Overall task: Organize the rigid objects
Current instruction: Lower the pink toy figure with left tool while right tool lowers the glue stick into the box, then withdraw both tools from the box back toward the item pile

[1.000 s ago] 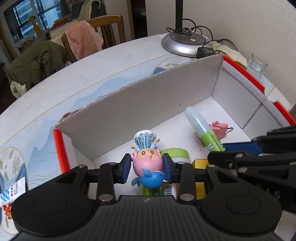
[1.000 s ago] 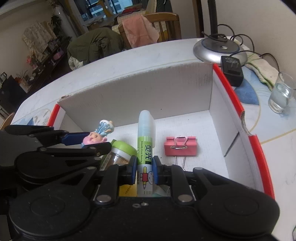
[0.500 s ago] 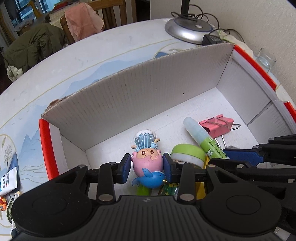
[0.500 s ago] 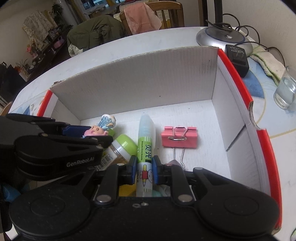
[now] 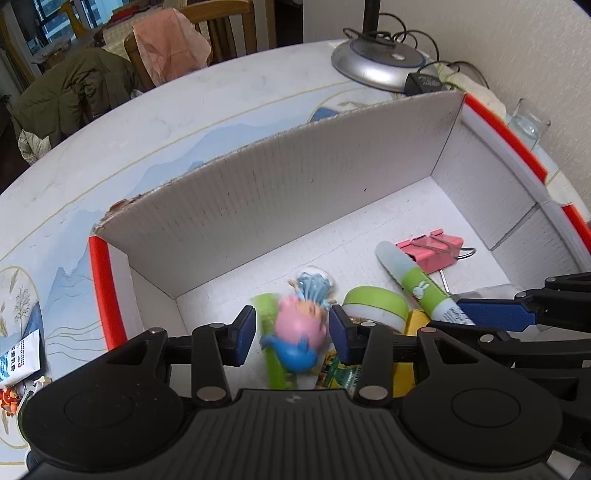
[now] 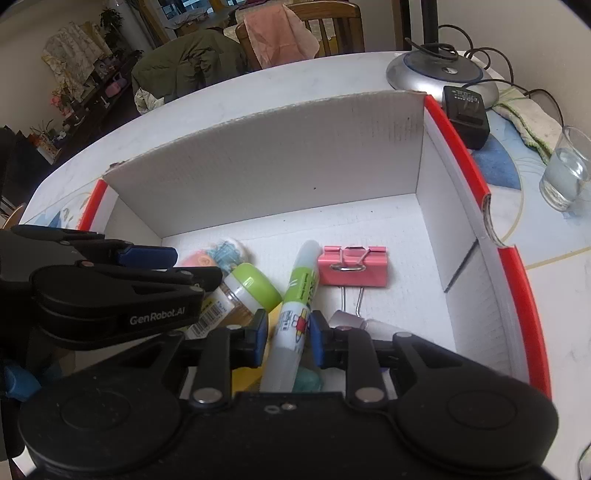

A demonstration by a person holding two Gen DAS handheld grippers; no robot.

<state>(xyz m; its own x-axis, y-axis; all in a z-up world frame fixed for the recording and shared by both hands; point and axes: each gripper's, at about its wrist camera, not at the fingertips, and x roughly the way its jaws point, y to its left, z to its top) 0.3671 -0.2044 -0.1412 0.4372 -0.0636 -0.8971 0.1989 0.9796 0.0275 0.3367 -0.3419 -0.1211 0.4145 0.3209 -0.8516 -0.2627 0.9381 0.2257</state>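
white round table (image 5: pixel 184 122), cardboard box (image 5: pixel 295 192), chairs (image 6: pixel 325 22) behind, both jaws opening around toy (image 5: pixel 299 325), glue stick (image 6: pixel 295 306)

A lived-in home, the dining corner of a living room, is showing here. A round surface (image 5: pixel 207 110) with a painted blue landscape print is carrying a lamp base (image 6: pixel 441 74), a power adapter (image 6: pixel 466 114) and a glass of water (image 6: pixel 565 170) near its far right edge. Wooden chairs (image 6: pixel 325 22) are standing beyond its far edge, with a pink cloth (image 6: pixel 280 33) and a green jacket (image 6: pixel 184 62) hanging over them. Shelves with plants and knick-knacks (image 6: pixel 77 92) are lining the room behind.
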